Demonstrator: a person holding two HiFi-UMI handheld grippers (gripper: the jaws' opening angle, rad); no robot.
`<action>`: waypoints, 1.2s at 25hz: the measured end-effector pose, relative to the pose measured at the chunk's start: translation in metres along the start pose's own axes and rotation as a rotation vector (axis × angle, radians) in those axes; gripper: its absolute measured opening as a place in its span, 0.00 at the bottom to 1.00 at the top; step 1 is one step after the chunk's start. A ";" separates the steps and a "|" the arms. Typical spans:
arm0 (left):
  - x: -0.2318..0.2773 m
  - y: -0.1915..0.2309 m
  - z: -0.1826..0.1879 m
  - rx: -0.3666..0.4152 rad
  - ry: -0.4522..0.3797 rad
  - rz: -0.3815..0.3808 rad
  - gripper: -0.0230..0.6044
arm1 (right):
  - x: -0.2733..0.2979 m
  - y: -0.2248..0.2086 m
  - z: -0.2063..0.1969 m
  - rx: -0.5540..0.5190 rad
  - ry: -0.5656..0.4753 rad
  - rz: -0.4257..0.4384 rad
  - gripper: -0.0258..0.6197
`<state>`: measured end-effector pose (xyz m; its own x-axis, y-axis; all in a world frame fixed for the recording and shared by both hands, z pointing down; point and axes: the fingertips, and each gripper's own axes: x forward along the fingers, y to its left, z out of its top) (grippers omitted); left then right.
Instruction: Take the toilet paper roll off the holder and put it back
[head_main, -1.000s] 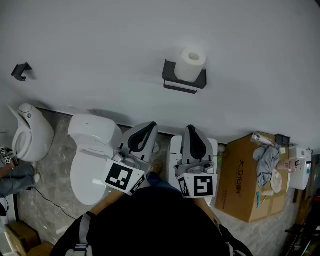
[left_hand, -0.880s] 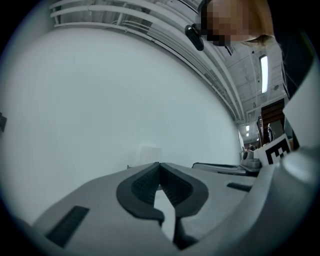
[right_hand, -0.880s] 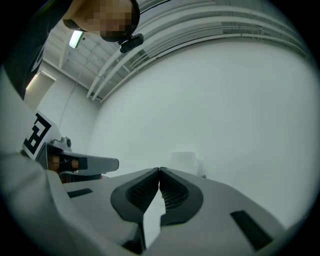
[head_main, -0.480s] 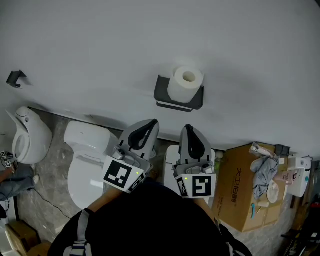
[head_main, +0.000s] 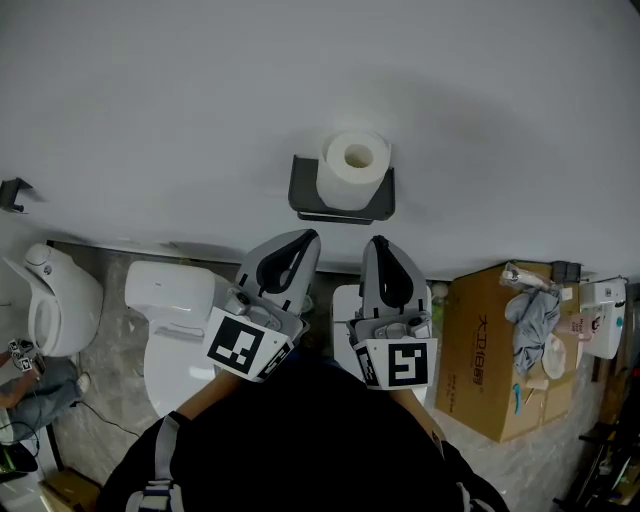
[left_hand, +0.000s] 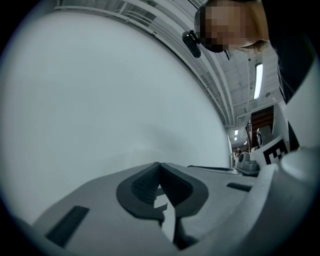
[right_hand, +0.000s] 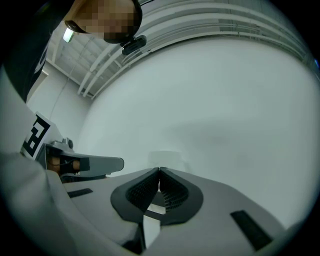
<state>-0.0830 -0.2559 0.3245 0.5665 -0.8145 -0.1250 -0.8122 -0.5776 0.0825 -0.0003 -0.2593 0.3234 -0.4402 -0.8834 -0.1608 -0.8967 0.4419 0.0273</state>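
Observation:
A white toilet paper roll (head_main: 349, 168) sits in a dark holder (head_main: 306, 196) fixed to the pale wall, at the middle of the head view. Below it, side by side, my left gripper (head_main: 308, 238) and my right gripper (head_main: 377, 242) point up at the wall, both short of the holder and both shut with nothing in them. In the left gripper view the left gripper (left_hand: 159, 164) has its pads together against bare wall. The right gripper (right_hand: 159, 170) is likewise shut, with the roll (right_hand: 167, 159) a faint pale shape just past its tips.
A white toilet (head_main: 180, 325) stands at lower left and a urinal (head_main: 52, 300) at far left. A second white fixture (head_main: 345, 305) sits under my grippers. A cardboard box (head_main: 490, 370) with rags on top is at right. A small dark hook (head_main: 12, 193) is on the wall.
The holder and roll have shifted left and lower in the head view as the head turned. Both grippers have risen slightly toward the holder and stayed shut.

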 end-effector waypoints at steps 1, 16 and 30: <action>0.002 0.000 0.001 -0.002 0.000 -0.009 0.05 | 0.001 0.000 0.000 -0.005 0.007 -0.006 0.08; 0.035 0.012 -0.009 0.001 0.111 -0.111 0.29 | 0.024 -0.008 0.002 -0.037 0.016 -0.077 0.08; 0.059 0.021 -0.002 0.052 0.125 -0.100 0.64 | 0.028 -0.018 0.003 -0.039 0.007 -0.112 0.08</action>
<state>-0.0662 -0.3162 0.3205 0.6553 -0.7554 -0.0060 -0.7551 -0.6552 0.0236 0.0041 -0.2915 0.3153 -0.3374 -0.9281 -0.1576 -0.9413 0.3340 0.0484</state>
